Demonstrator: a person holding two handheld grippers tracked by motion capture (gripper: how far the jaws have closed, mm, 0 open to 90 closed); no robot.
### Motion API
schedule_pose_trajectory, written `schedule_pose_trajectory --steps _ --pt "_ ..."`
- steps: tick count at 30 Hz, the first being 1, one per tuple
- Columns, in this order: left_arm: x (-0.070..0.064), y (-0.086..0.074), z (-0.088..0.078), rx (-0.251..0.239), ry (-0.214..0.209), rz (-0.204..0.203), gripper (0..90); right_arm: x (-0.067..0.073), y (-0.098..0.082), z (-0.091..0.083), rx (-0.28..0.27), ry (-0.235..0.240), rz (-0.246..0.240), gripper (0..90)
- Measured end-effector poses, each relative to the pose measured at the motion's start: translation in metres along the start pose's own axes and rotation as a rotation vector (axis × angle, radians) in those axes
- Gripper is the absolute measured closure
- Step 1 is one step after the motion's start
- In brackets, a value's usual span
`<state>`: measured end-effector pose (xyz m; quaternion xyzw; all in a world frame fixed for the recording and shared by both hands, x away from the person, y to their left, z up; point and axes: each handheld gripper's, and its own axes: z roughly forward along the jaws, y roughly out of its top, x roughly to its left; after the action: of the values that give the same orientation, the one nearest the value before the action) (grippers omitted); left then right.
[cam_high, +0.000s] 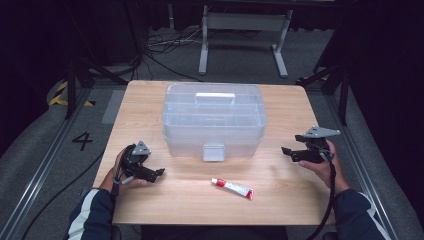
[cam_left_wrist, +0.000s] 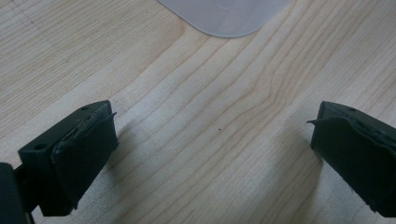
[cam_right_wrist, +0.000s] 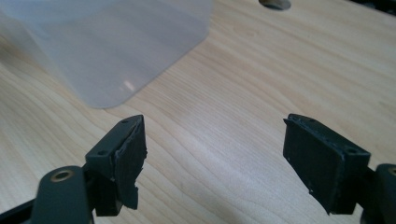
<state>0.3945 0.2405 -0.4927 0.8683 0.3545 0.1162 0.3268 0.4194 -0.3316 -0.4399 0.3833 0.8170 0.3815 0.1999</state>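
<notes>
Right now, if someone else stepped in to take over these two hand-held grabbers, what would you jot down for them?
Left gripper: open, holding nothing, low over the table left of the box.
Right gripper: open, holding nothing, right of the box.
Clear plastic box: mid-table, lid on, front latch apparently shut.
Tube: lies on the table in front of the box, untouched.
Done: nothing visible. Left: probably open the box and put the tube inside.

The high view looks forward and down over the whole surface (cam_high: 290, 200). Both gripper views sit close above it, each sharing a corner of the clear box (cam_high: 214, 120).
</notes>
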Motion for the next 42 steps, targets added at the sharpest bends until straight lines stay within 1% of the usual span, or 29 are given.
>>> schedule_pose_trajectory --steps 1,2,7,10,13,16,18,19,23,25,28,29,30,31,32,34,36,38,40,41,42 --pt "0.0 0.0 0.0 0.0 0.0 0.0 0.6 0.001 0.003 -0.004 -0.013 0.004 -0.005 22.2" --pt "0.0 0.0 0.0 -0.001 0.0 -0.001 0.6 0.001 0.003 -0.004 -0.013 0.004 -0.005 22.2" --pt "0.0 0.0 0.0 -0.006 0.006 -0.007 1.0 0.007 0.016 -0.017 -0.061 0.013 -0.037 23.6" --pt "0.0 0.0 0.0 -0.009 0.017 -0.013 1.8 0.011 0.024 -0.024 -0.082 0.033 -0.054 25.5" --pt "0.0 0.0 0.0 -0.009 0.019 -0.017 2.0 0.016 0.034 -0.031 -0.112 0.055 -0.068 26.3" --pt "0.0 0.0 0.0 -0.009 0.019 -0.017 1.9 0.019 0.049 -0.039 -0.129 0.075 -0.1 26.6" --pt "0.0 0.0 0.0 -0.009 0.019 -0.016 2.0 0.021 0.061 -0.045 -0.145 0.076 -0.127 27.1" --pt "0.0 0.0 0.0 -0.008 0.021 -0.012 2.0 0.022 0.067 -0.048 -0.155 0.067 -0.14 27.4" --pt "0.0 0.0 0.0 -0.008 0.022 -0.013 2.0 0.026 0.093 -0.056 -0.18 0.066 -0.169 28.1" --pt "0.0 0.0 0.0 -0.008 0.021 -0.013 2.0 0.028 0.104 -0.055 -0.177 0.065 -0.184 28.8" --pt "0.0 0.0 0.0 -0.008 0.022 -0.013 2.0 0.03 0.119 -0.05 -0.18 0.081 -0.195 30.8" --pt "0.0 0.0 0.0 -0.008 0.022 -0.013 2.1 0.032 0.124 -0.048 -0.179 0.079 -0.202 31.3" --pt "0.001 0.0 0.0 -0.01 0.027 -0.011 2.1 0.032 0.124 -0.048 -0.179 0.079 -0.202 31.3" --pt "0.0 0.0 0.0 -0.01 0.021 -0.02 2.2 0.033 0.128 -0.046 -0.182 0.082 -0.21 32.2" --pt "0.001 0.0 -0.001 -0.007 0.019 -0.021 2.4 0.035 0.134 -0.044 -0.18 0.095 -0.214 32.8" --pt "0.001 0.0 -0.001 -0.005 0.027 -0.029 3.2 0.037 0.142 -0.039 -0.183 0.099 -0.217 34.6" --pt "0.002 0.0 -0.002 -0.006 0.033 -0.03 5.3 0.041 0.15 -0.032 -0.185 0.101 -0.224 37.7" --pt "0.002 0.0 -0.004 -0.017 0.037 -0.048 9.6 0.044 0.158 -0.024 -0.164 0.111 -0.226 39.3" --pt "0.0 0.003 -0.006 -0.018 0.035 -0.06 19.2 0.047 0.164 -0.017 -0.142 0.115 -0.239 40.0" --pt "-0.001 0.006 -0.007 -0.02 0.028 -0.068 18.4 0.049 0.167 -0.013 -0.136 0.12 -0.246 40.6" --pt "-0.003 0.01 -0.009 -0.051 0.003 -0.071 16.2 0.051 0.169 -0.011 -0.129 0.121 -0.253 41.1"
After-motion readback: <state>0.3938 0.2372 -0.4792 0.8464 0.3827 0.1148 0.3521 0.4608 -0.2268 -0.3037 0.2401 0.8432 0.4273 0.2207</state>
